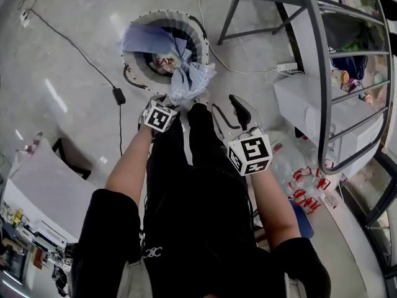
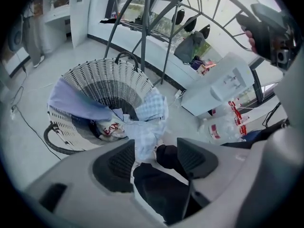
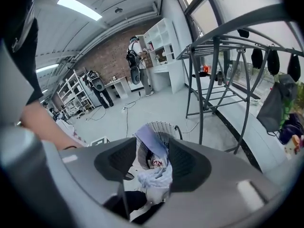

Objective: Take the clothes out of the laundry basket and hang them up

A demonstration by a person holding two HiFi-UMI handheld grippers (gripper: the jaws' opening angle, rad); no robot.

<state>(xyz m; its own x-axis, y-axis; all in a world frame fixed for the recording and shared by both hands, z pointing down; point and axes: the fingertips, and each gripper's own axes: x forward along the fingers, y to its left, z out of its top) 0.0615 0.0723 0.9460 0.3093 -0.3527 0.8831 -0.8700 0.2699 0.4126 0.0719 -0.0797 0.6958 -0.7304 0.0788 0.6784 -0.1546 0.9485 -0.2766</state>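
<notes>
A white woven laundry basket (image 1: 133, 67) stands on the floor in front of me. A lavender cloth (image 1: 146, 39) drapes over its far rim, and a white garment with red print (image 1: 164, 61) lies inside. A light blue checked garment (image 1: 189, 79) spills over the near rim. My left gripper (image 1: 173, 104) is right at that garment's lower end. In the left gripper view the left gripper (image 2: 156, 148) stands open, with the checked garment (image 2: 145, 127) showing in the gap, not pinched. My right gripper (image 1: 231, 112) is open beside it, to the right, with nothing in it; the basket (image 3: 164, 127) shows beyond its jaws.
A grey metal drying rack (image 1: 322, 73) rises at the right, with dark hangers (image 2: 190, 23) and a hung garment on it. A power strip (image 1: 285, 67) and cables lie on the floor. A pack of bottles (image 1: 304, 188) sits near my right foot. People (image 3: 135, 56) stand far off.
</notes>
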